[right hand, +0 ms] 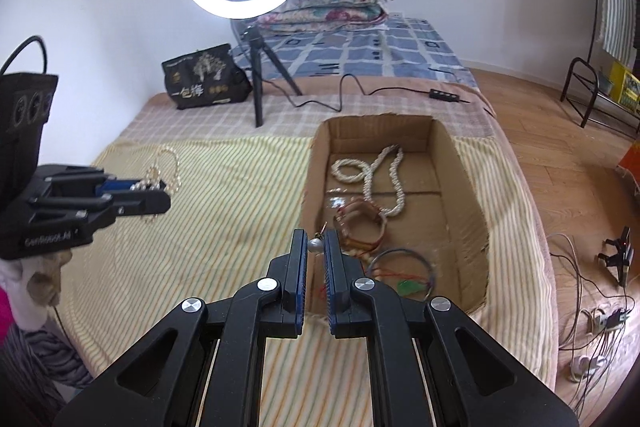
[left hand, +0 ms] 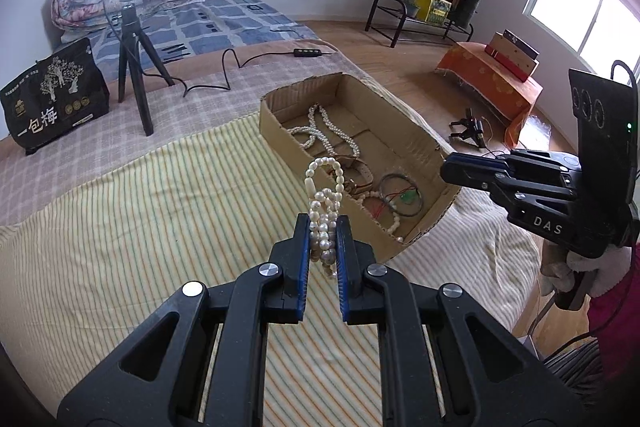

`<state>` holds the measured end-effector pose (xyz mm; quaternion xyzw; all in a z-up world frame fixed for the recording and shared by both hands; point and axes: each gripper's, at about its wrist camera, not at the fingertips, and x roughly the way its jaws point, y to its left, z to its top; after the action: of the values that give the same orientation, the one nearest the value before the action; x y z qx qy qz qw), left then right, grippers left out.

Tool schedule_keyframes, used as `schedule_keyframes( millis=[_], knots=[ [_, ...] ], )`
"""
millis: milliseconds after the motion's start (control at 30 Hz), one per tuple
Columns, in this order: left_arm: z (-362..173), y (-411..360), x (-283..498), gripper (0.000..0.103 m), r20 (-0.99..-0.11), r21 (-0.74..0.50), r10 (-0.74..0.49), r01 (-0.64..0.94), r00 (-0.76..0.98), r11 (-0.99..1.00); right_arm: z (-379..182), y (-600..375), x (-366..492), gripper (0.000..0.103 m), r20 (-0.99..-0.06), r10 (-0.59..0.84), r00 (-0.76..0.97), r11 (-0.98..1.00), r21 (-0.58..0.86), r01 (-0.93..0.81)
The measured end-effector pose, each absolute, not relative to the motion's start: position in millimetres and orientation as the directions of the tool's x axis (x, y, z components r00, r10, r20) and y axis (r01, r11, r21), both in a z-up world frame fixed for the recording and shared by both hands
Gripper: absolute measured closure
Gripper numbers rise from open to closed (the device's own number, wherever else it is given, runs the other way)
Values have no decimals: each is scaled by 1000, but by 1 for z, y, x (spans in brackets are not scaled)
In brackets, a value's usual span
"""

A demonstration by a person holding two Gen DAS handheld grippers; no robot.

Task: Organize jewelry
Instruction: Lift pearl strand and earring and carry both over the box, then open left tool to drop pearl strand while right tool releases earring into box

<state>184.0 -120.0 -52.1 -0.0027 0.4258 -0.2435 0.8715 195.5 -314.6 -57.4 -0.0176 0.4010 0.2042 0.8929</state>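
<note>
Pearl-white beads, a bunched bracelet (left hand: 323,223), sit clamped between the blue pads of the left gripper (left hand: 323,227), with a loop of oval beads standing up past the fingertips toward twelve o'clock. Beyond it, at about one o'clock, lies the open brown cardboard box (left hand: 404,115) on the striped yellow bedcover (left hand: 120,227). The right gripper (right hand: 315,245) is closed on a small silver-grey bead earring (right hand: 315,246) pinched near its fingertips, a thin hook poking up. From that view the box (right hand: 460,163) lies at one o'clock, holding a long white bead necklace (right hand: 372,171), a brown woven bangle (right hand: 362,223) and a thin dark ring (right hand: 400,269).
</note>
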Motion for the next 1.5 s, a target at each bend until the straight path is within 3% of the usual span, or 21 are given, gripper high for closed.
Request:
schedule_keyframes(
  millis=[900, 1500],
  knots=[
    [-77, -221, 210, 93, -743, -232, -495, 520, 451, 822, -82, -352, 304, 96, -729, 288, 621, 950, 139, -278],
    [-96, -242, 215, 93, -757, -209, -486, 542, 437, 814, -105, -362, 326, 96, -740, 298, 604, 952, 181, -248]
  ],
)
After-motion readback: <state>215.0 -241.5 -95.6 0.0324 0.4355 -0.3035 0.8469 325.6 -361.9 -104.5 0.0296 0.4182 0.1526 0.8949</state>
